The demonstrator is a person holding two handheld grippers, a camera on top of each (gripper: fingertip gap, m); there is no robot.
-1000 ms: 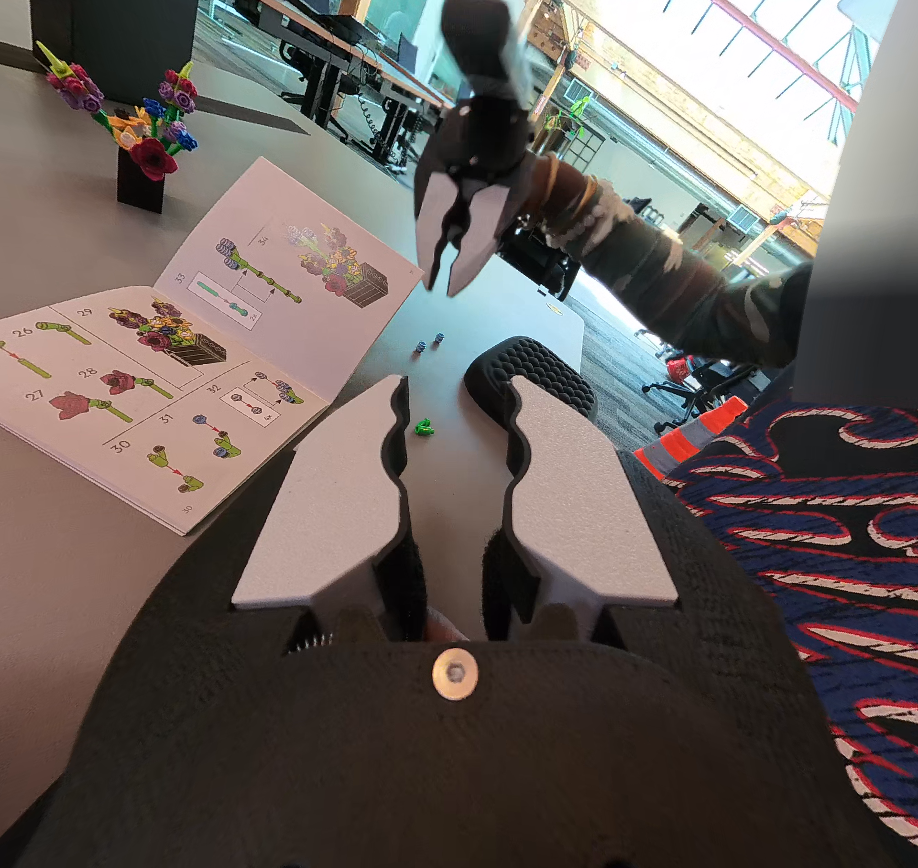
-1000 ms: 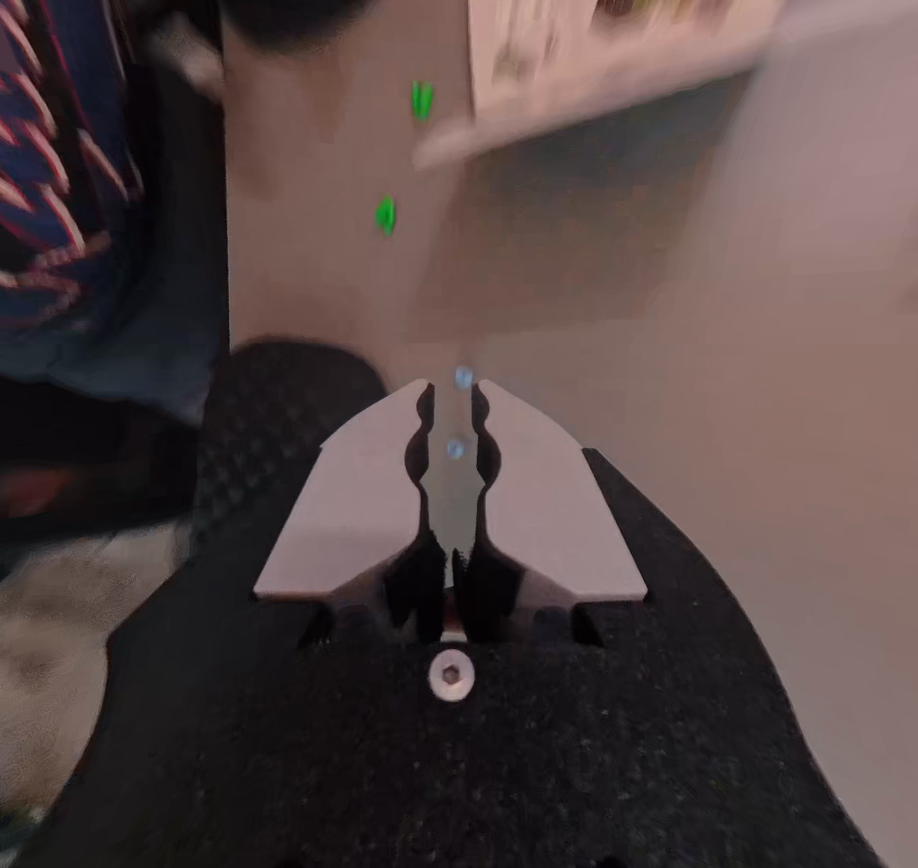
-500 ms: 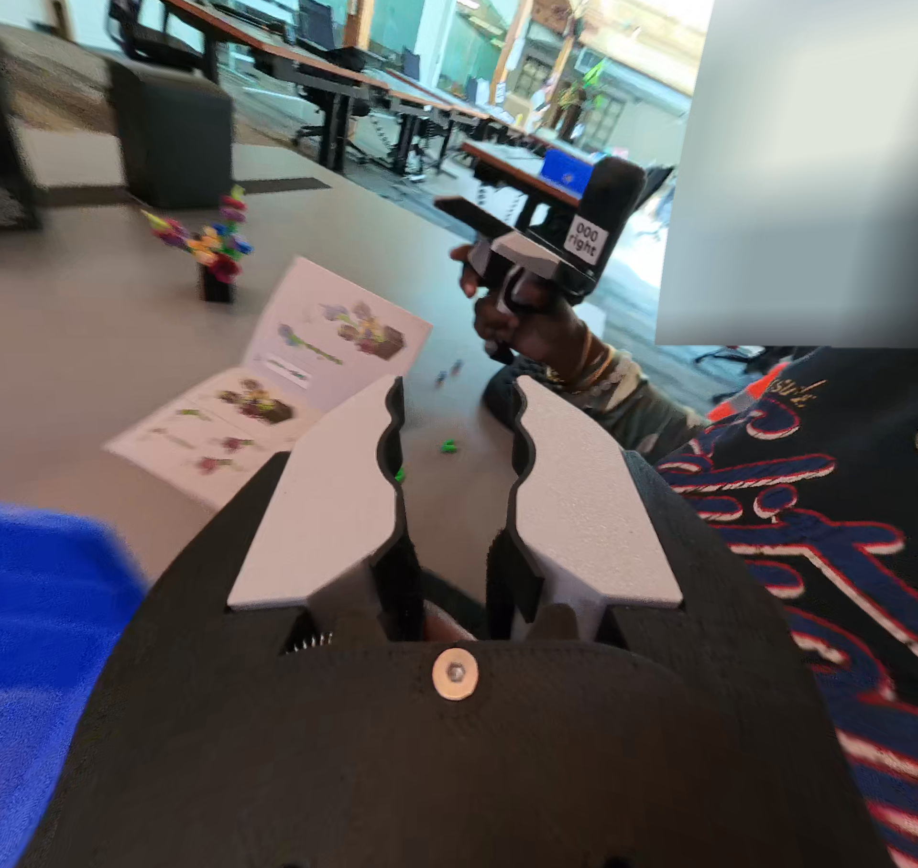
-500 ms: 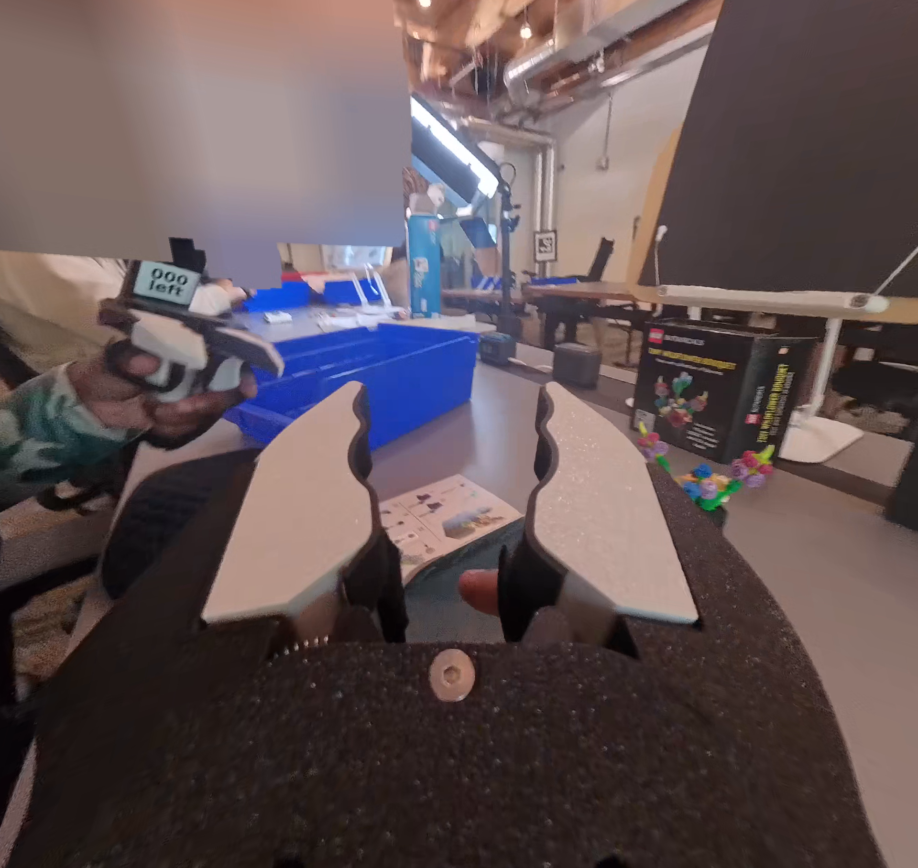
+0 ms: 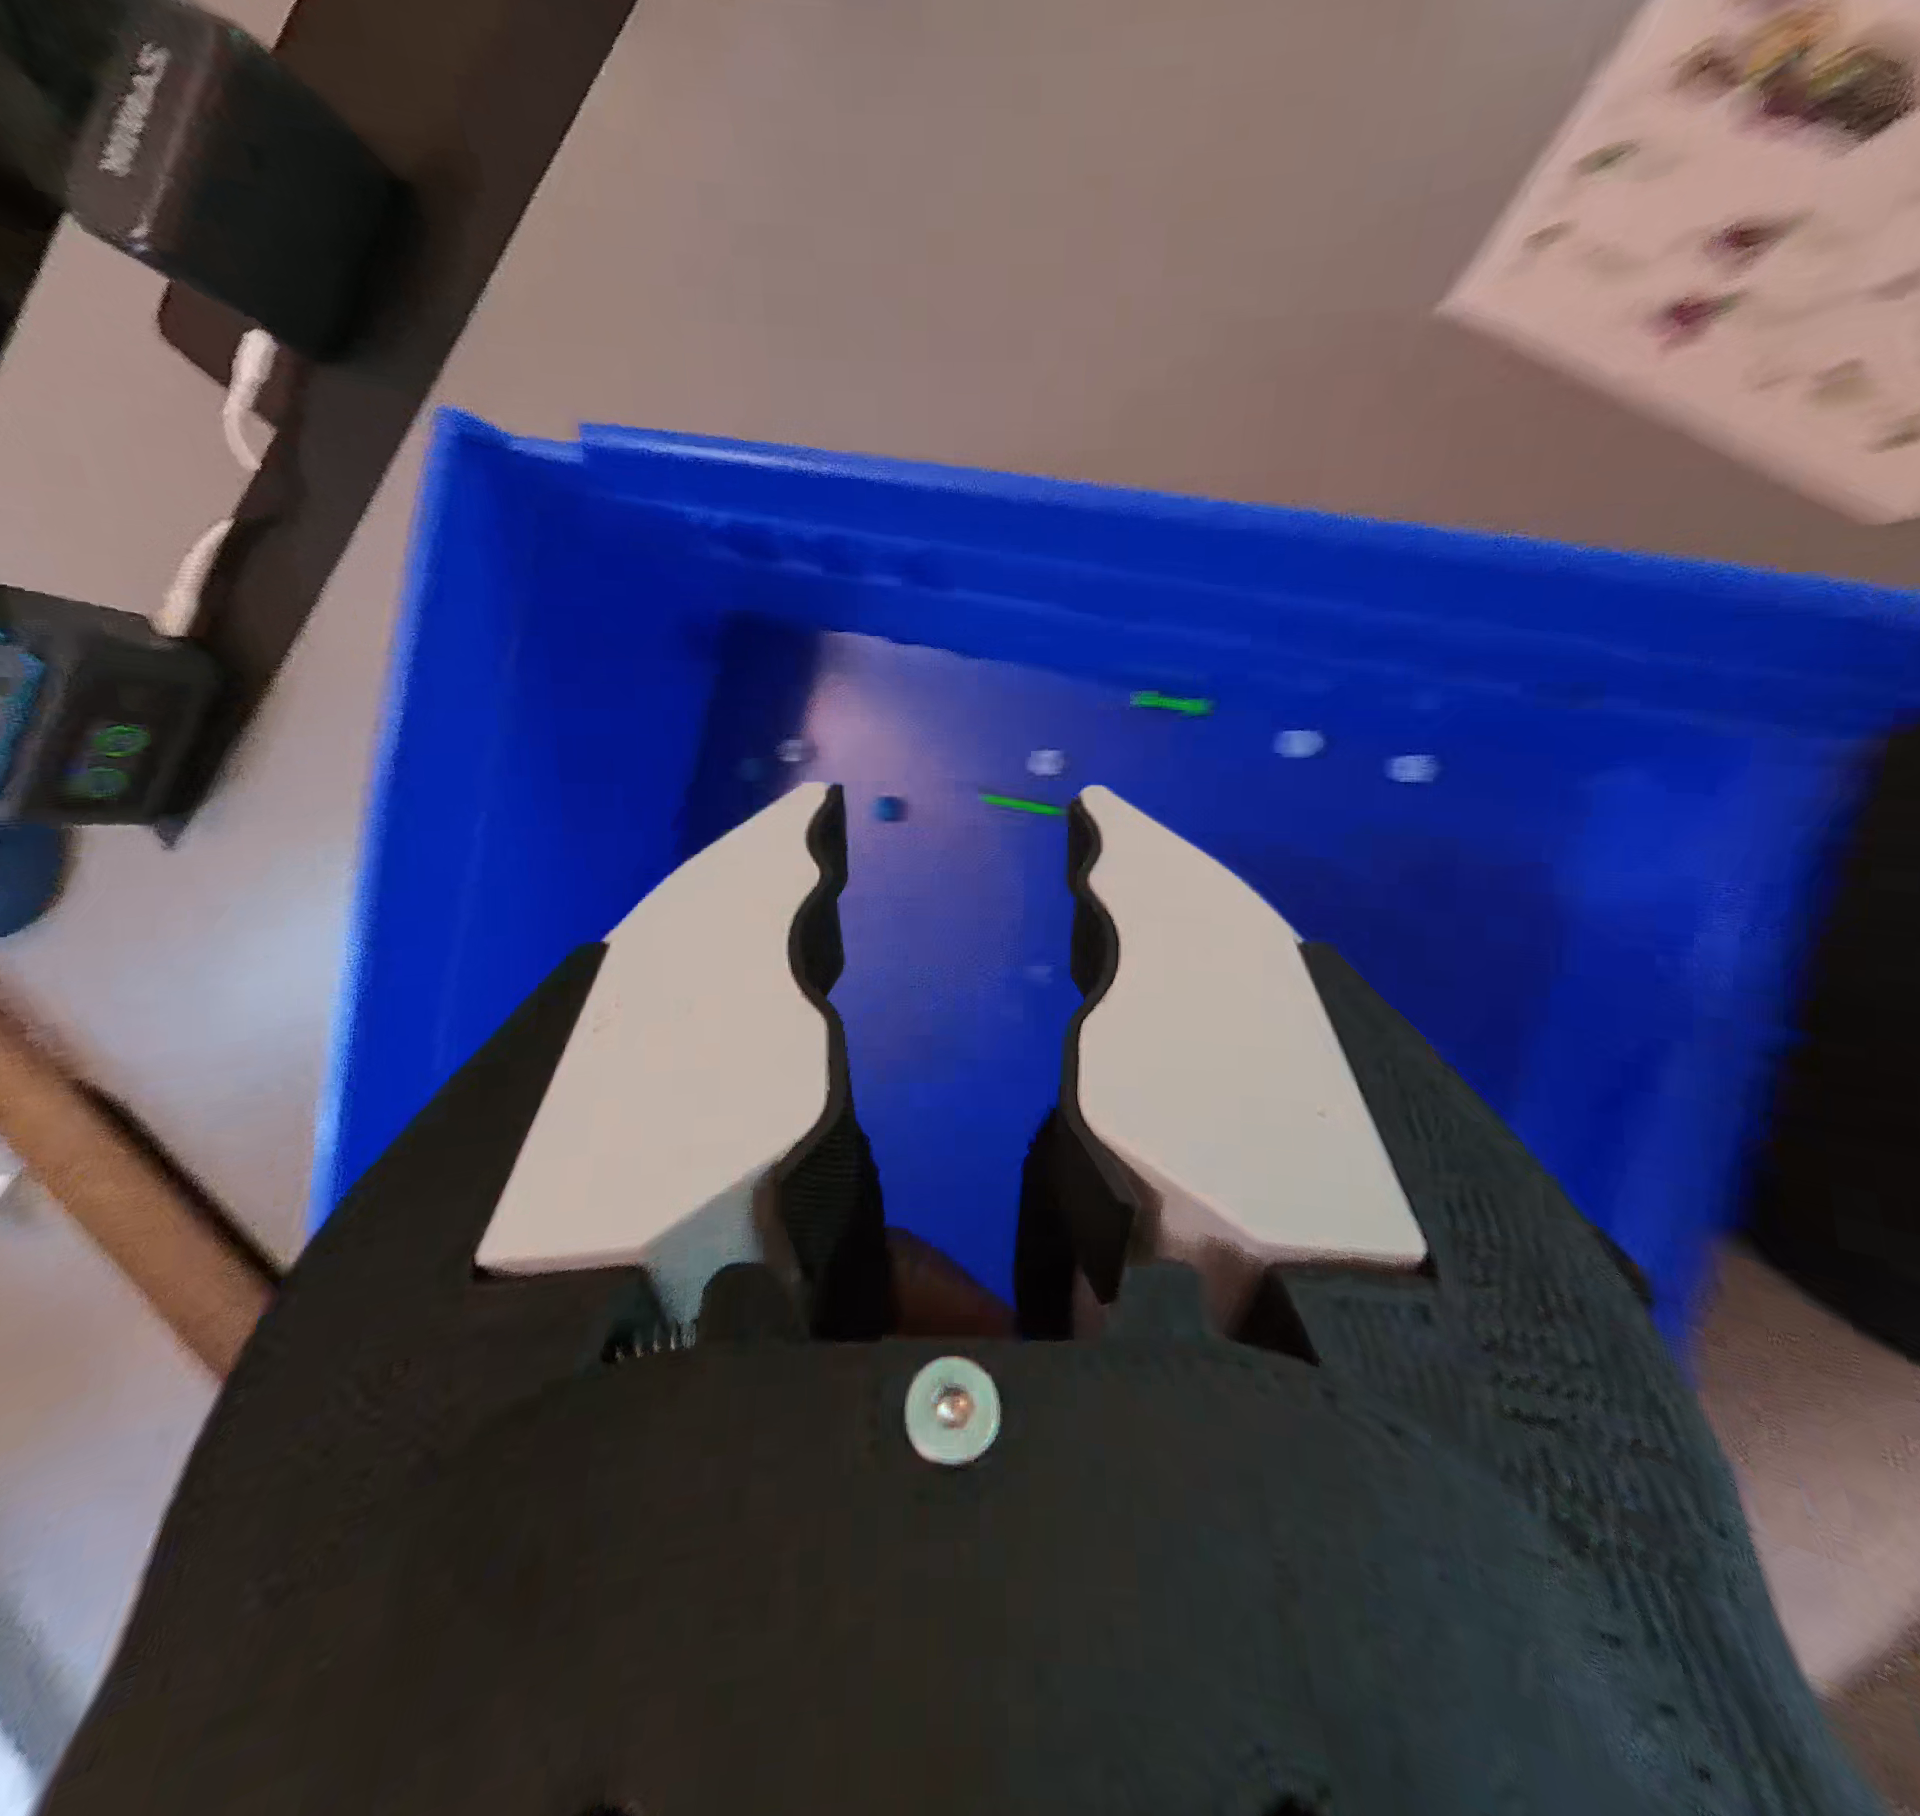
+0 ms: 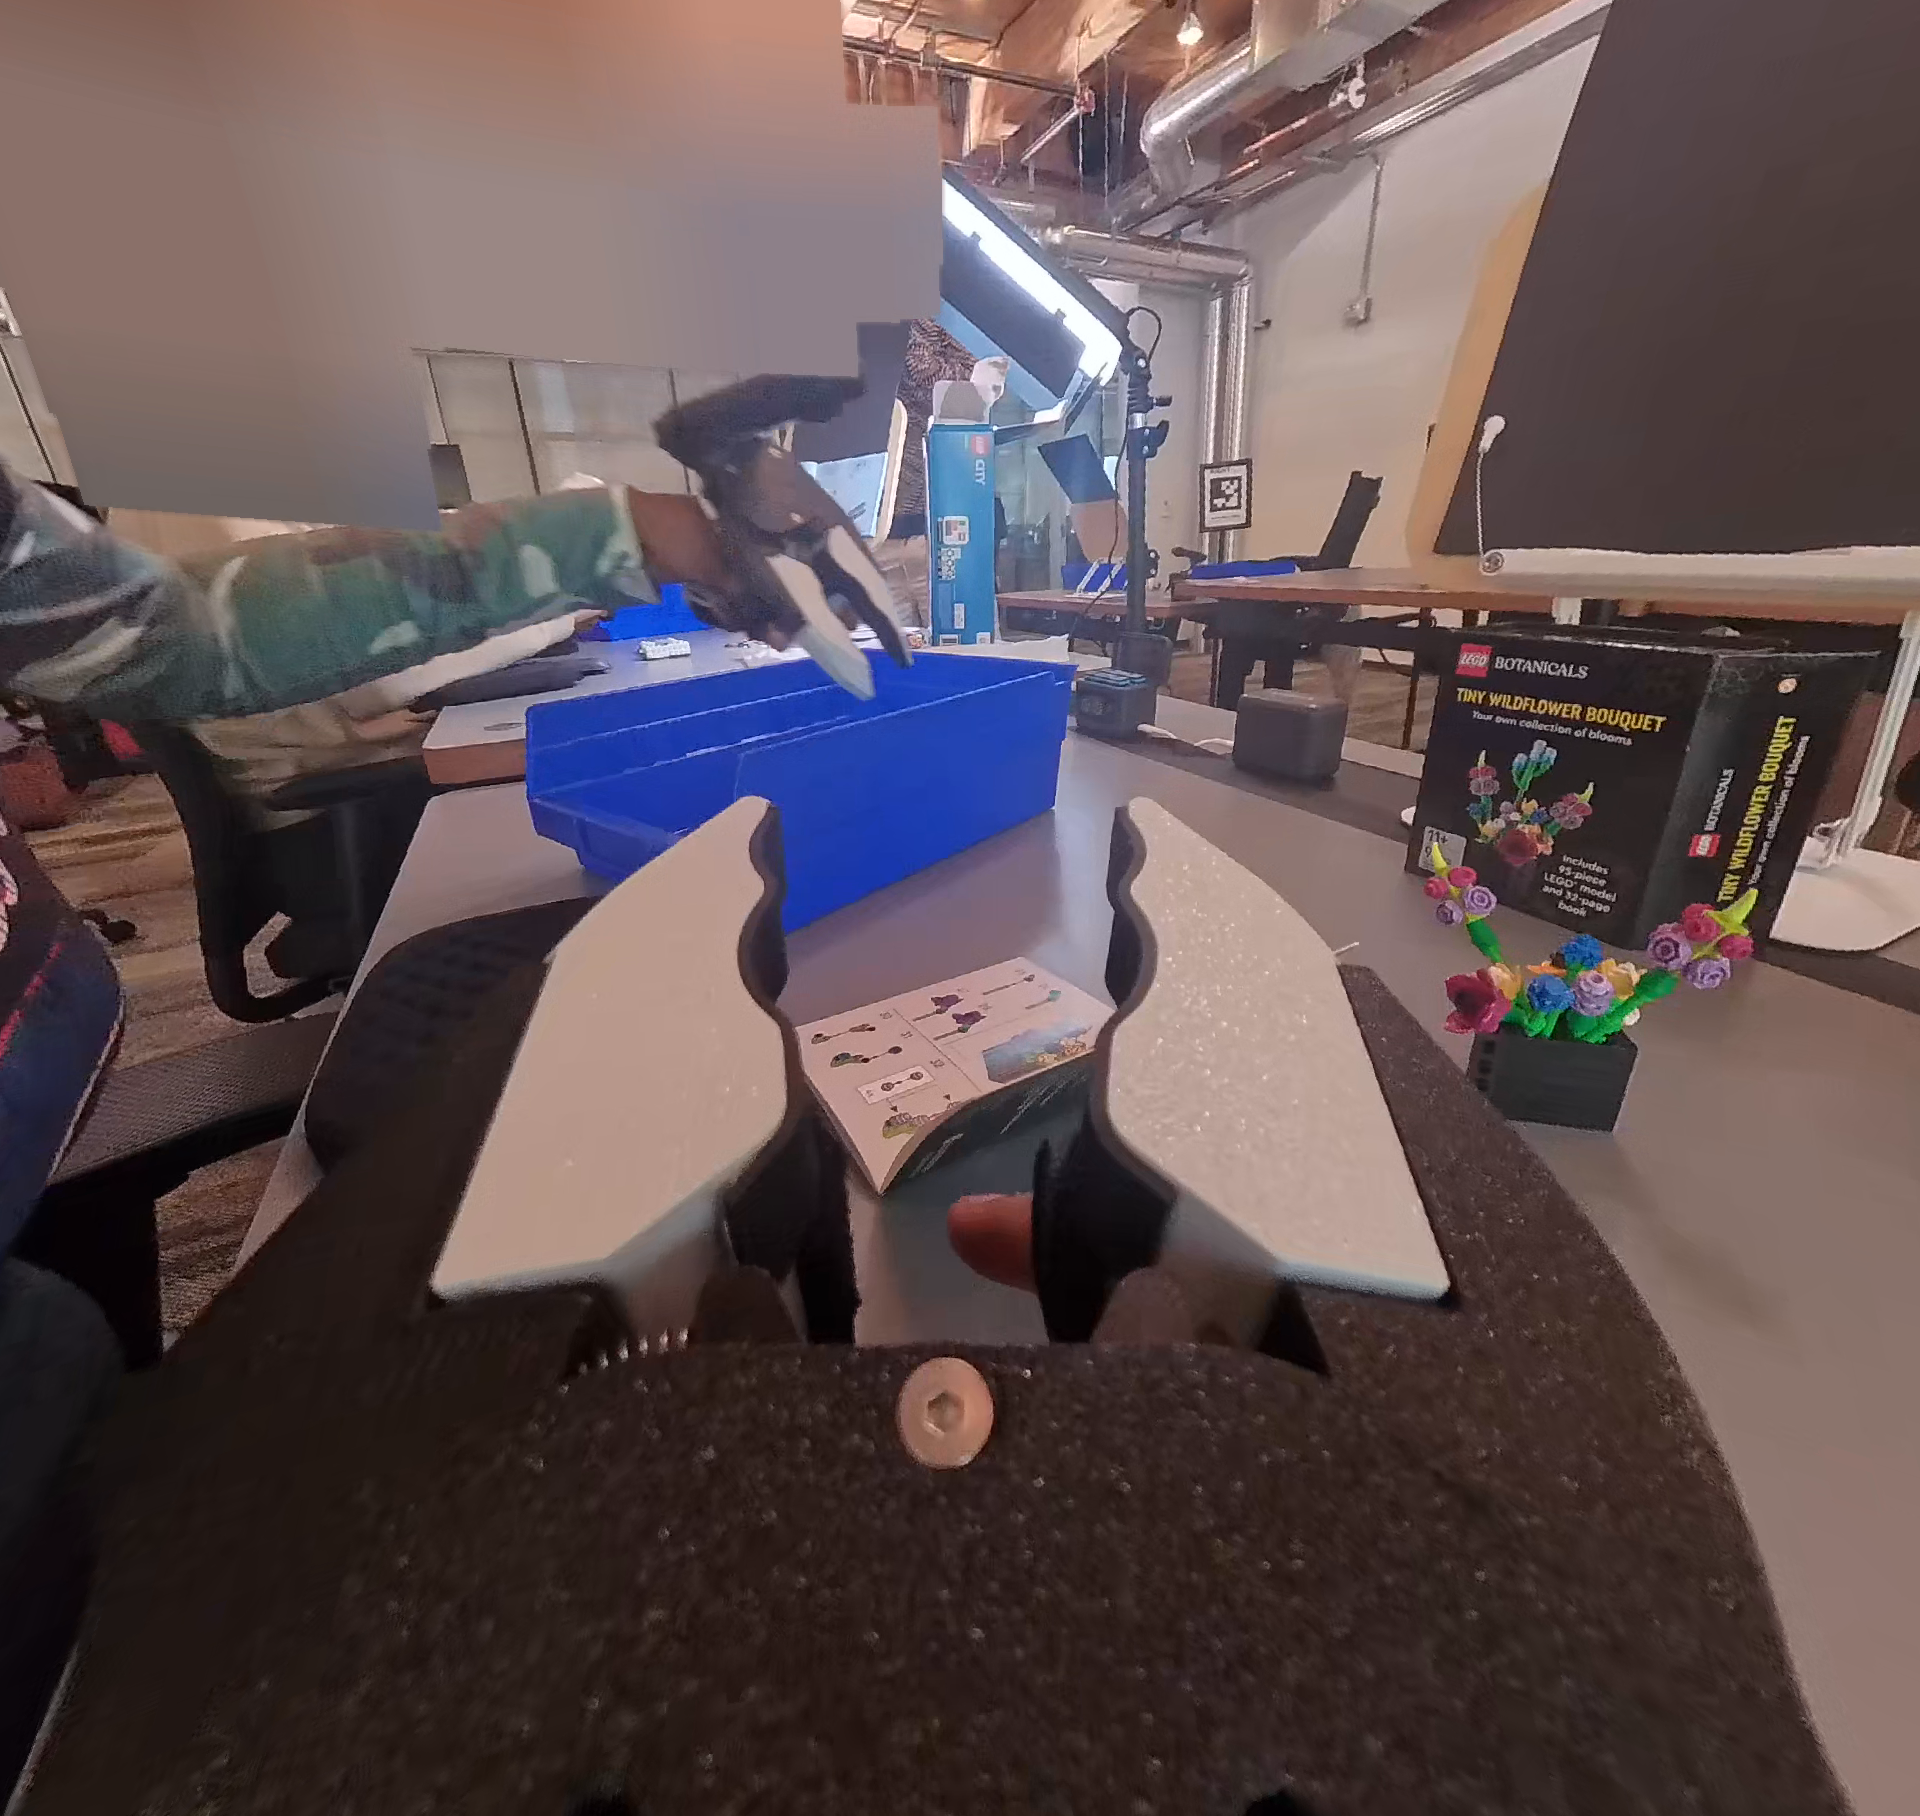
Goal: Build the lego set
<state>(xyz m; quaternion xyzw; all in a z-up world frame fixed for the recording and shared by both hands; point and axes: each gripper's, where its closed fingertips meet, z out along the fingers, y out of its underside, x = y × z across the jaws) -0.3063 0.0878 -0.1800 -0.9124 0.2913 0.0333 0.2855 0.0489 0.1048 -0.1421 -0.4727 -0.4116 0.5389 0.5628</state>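
My left gripper point(image 5: 951, 805) is open and empty, pointing down into a blue bin point(image 5: 499, 727). On the bin's floor lie green stem pieces point(image 5: 1023, 805) and several small pale round pieces point(image 5: 1299, 743); the view is blurred. In the right wrist view the left gripper point(image 6: 868, 660) hangs over the same bin point(image 6: 894, 779). My right gripper point(image 6: 940, 831) is open and empty, held above the table. An open instruction booklet point(image 6: 956, 1049) lies below it. A built flower bouquet point(image 6: 1558, 997) in a black pot stands at the right.
The black set box point(image 6: 1621, 779) stands behind the bouquet. The booklet point(image 5: 1745, 197) lies beyond the bin. A dark block point(image 5: 218, 208) and a small device point(image 5: 99, 717) sit left of the bin. A small grey cube point(image 6: 1288, 732) sits behind it. The grippers' ends are close to 35 cm from one another. To reach the built flower bouquet point(image 6: 1558, 997) in a straight line is about 20 cm for my right fingers, about 35 cm for my left.
My left gripper has swung from over the table and booklet to point down into the blue bin. My right gripper lifted off the table, opened wide and now holds level.
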